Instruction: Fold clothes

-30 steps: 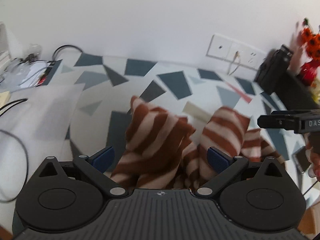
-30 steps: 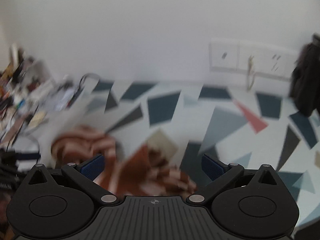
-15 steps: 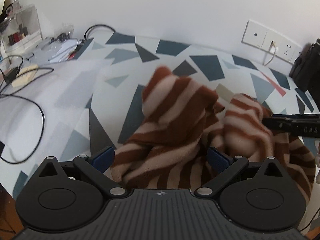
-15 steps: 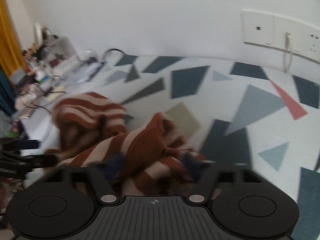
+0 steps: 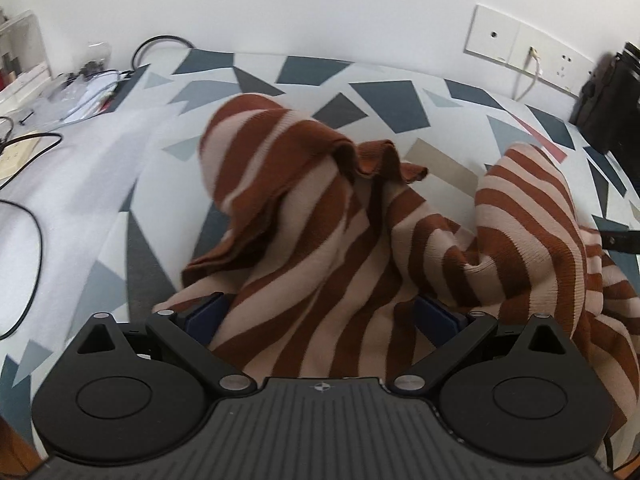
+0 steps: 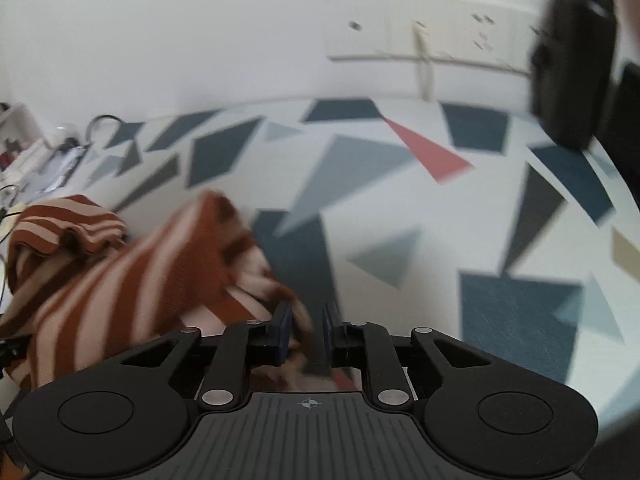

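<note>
A brown and cream striped sweater lies crumpled on the patterned tablecloth. My left gripper is open and low over it, with striped cloth bunched between its wide-spread blue pads. In the right wrist view the sweater fills the lower left, blurred. My right gripper is at its right-hand edge, jaws closing to a narrow gap with a fold of the cloth between them; a dark slit still shows beside the right pad. A black part of the right gripper shows at the left view's right edge.
Black cables and small clutter lie at the table's left end. A wall socket plate with a plugged cord sits behind. A black object stands at the far right by the wall.
Both grippers came down closer to the sweater. The right gripper's jaws went from wide apart to nearly together around the sweater's edge. The left jaws stayed wide.
</note>
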`<action>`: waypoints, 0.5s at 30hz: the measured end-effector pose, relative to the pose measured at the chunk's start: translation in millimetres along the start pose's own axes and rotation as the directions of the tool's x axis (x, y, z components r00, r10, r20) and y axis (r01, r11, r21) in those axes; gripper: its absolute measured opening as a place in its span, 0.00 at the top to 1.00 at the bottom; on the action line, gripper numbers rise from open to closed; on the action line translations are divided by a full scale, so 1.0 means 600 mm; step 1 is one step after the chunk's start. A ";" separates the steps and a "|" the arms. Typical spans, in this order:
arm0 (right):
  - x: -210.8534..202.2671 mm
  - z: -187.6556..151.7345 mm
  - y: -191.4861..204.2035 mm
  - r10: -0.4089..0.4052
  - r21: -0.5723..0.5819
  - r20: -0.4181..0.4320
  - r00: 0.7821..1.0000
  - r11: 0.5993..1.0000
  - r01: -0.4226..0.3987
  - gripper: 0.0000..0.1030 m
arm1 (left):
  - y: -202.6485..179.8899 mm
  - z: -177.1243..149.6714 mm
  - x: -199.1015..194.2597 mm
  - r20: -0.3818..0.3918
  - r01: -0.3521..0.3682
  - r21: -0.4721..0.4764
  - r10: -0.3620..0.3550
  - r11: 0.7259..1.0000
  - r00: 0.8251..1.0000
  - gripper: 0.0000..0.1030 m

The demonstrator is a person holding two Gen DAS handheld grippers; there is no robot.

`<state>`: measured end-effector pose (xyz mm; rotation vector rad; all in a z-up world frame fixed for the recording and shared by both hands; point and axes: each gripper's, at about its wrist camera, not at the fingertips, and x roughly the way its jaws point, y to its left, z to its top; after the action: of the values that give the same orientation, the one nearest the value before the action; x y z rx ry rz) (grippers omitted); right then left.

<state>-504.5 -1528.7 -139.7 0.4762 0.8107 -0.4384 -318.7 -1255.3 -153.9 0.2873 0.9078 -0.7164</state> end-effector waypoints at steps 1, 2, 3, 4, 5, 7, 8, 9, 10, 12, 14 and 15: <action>-0.004 -0.005 -0.006 -0.001 0.017 -0.006 1.000 1.000 0.001 0.83 | -0.001 -0.001 0.003 0.000 0.007 0.012 -0.007 1.000 1.000 0.03; -0.012 -0.011 -0.007 0.010 0.027 0.000 1.000 1.000 -0.010 0.80 | -0.001 -0.001 0.007 -0.002 0.013 0.023 -0.013 1.000 1.000 0.03; -0.020 -0.016 -0.005 0.021 0.030 0.010 1.000 0.999 -0.021 0.77 | 0.000 -0.001 0.012 -0.006 0.017 0.033 -0.017 0.999 1.000 0.02; -0.027 -0.022 -0.003 0.032 0.031 0.020 0.999 0.999 -0.033 0.69 | 0.002 -0.001 0.017 -0.014 0.022 0.042 -0.022 0.999 1.000 0.02; -0.035 -0.027 0.000 0.043 0.032 0.031 0.999 0.998 -0.044 0.67 | 0.004 -0.001 0.022 -0.027 0.028 0.049 -0.026 0.998 0.999 0.02; -0.039 -0.036 0.010 0.064 0.034 0.029 0.998 0.997 -0.065 0.66 | 0.009 -0.002 0.028 -0.034 0.043 0.068 -0.040 0.997 0.999 0.02; -0.038 -0.040 0.016 0.072 0.038 0.020 0.997 0.997 -0.073 0.65 | 0.011 -0.003 0.030 -0.033 0.052 0.079 -0.049 0.996 0.998 0.02; -0.035 -0.046 0.023 0.072 0.040 0.008 0.997 0.997 -0.072 0.65 | 0.014 -0.003 0.030 -0.031 0.065 0.093 -0.062 0.994 0.998 0.02; -0.031 -0.053 0.032 0.069 0.041 -0.005 0.998 0.997 -0.069 0.65 | 0.019 -0.004 0.029 -0.029 0.083 0.110 -0.080 0.990 0.996 0.02; -0.027 -0.064 0.056 0.057 0.034 -0.027 0.998 0.998 -0.056 0.67 | 0.030 -0.006 0.025 -0.022 0.122 0.144 -0.120 0.982 0.993 0.08; -0.026 -0.075 0.083 0.044 0.020 -0.044 0.998 0.999 -0.043 0.68 | 0.053 -0.008 0.019 -0.003 0.157 0.169 -0.159 0.973 0.987 0.33; -0.029 -0.080 0.099 0.038 0.004 -0.053 0.998 0.999 -0.038 0.70 | 0.067 -0.008 0.017 0.003 0.172 0.173 -0.176 0.970 0.984 0.46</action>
<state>-510.5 -1450.8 -141.1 0.5068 0.8508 -0.3934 -290.2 -1227.7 -167.6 0.3564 0.8619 -0.9613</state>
